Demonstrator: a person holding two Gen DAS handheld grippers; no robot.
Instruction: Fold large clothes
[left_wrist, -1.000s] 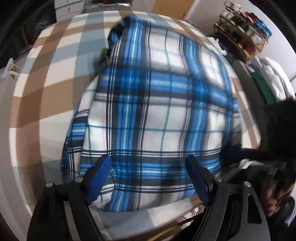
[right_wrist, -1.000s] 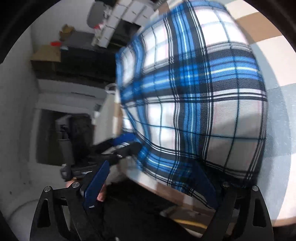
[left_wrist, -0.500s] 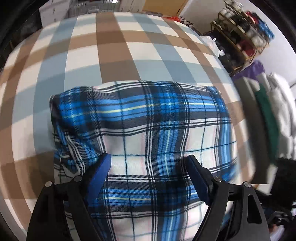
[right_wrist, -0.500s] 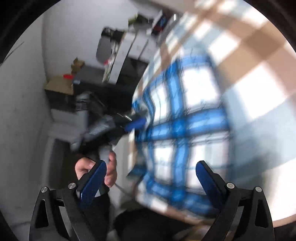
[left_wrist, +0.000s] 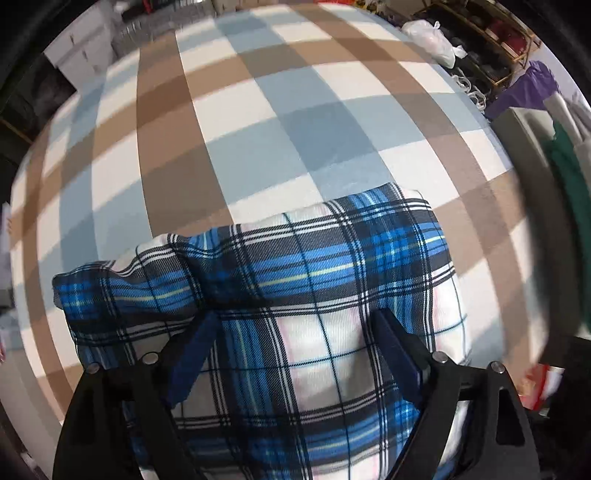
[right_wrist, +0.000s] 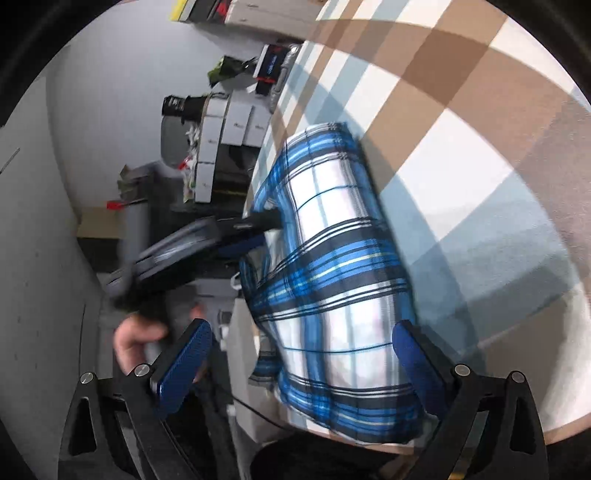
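A blue, white and black plaid garment (left_wrist: 303, 295) lies folded in a thick bundle on the checked table cover (left_wrist: 229, 129), near its front edge. My left gripper (left_wrist: 295, 332) is open and sits low over the bundle, fingers astride its near part. In the right wrist view the same garment (right_wrist: 332, 266) runs along the table edge. My right gripper (right_wrist: 299, 350) is open and empty, hovering above the bundle's near end. The left gripper body (right_wrist: 192, 251) and a hand show beside the garment there.
The brown, blue and white checked cover (right_wrist: 461, 129) spreads beyond the bundle. A rack and piled clothes (left_wrist: 546, 122) stand at the right of the table. Boxes and drawers (right_wrist: 229, 147) stand off the table's left edge.
The garment went from spread wide to a shorter, thicker bundle. My left gripper came down over it. My right gripper pulled away and swung to view the bundle from its end.
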